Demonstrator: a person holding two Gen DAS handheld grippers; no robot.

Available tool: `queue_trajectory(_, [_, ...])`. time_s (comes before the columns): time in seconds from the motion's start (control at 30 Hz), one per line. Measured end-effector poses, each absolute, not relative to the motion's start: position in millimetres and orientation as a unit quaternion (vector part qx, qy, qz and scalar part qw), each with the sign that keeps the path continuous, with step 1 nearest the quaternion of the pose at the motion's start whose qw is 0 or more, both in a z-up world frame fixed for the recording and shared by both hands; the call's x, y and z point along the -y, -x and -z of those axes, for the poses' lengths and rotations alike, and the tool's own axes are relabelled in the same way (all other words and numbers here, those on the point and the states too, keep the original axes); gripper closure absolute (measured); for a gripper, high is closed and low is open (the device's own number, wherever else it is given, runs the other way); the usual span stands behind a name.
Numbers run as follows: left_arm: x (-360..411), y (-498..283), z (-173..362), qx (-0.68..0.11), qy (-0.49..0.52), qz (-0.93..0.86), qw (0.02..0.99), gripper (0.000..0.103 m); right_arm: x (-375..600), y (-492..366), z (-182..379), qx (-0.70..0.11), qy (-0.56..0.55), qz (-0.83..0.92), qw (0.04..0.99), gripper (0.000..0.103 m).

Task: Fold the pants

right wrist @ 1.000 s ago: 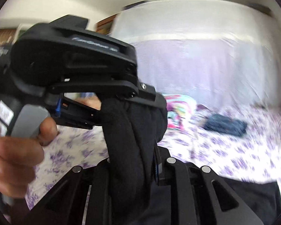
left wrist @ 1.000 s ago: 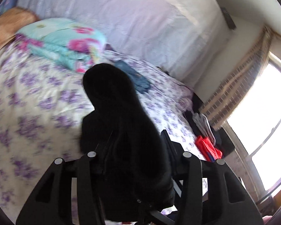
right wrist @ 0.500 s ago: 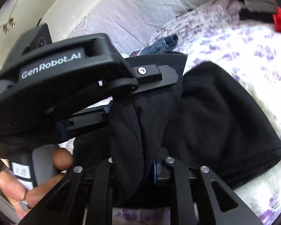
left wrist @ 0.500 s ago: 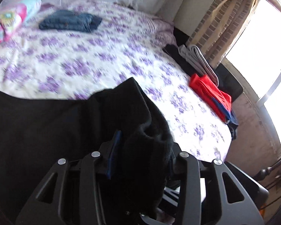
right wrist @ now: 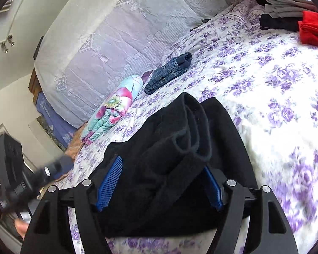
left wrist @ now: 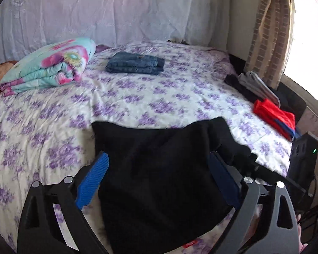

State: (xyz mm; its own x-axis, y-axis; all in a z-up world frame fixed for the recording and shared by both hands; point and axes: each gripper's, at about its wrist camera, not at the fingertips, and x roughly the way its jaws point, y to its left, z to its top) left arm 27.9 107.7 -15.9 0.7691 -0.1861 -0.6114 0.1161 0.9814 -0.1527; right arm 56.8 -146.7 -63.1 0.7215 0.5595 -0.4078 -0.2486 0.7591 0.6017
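While opening, left gripper (left wrist: 156,174) wide over black pants (left wrist: 159,169), pads off the cloth. Right gripper (right wrist: 161,182) opening too, pants (right wrist: 169,158) bunched between, grip hard to tell. Pants flat on near part of flowery bed (left wrist: 148,97). Left view only: far window (left wrist: 307,42). Right view only: blurry hand (right wrist: 21,226) at near left, mostly cut off.

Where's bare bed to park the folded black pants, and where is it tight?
Free: the floral sheet between the black pants and the folded jeans, plus the stretch below the rolled quilt. Crowded: the window-side edge, with the red garment and grey clothes.
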Motion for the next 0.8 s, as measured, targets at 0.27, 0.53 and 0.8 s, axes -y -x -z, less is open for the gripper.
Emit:
queue_trajectory(0.27, [-116, -33, 64, -0.377, 0.073, 0.069, 0.921, 0.01, 141, -36, 17, -0.24, -0.162, -0.223, 0.931, 0.08])
queue_trajectory(0.53, [-103, -27, 67, -0.373, 0.044, 0.073, 0.924, 0.01, 197, -52, 73, -0.319, -0.231, -0.169, 0.904, 0.055])
queue_trajectory(0.8, [-99, 8, 38, -0.297, 0.055, 0.153, 0.941, 0.01, 220, -19, 16, -0.236, -0.19, -0.142, 0.942, 0.045])
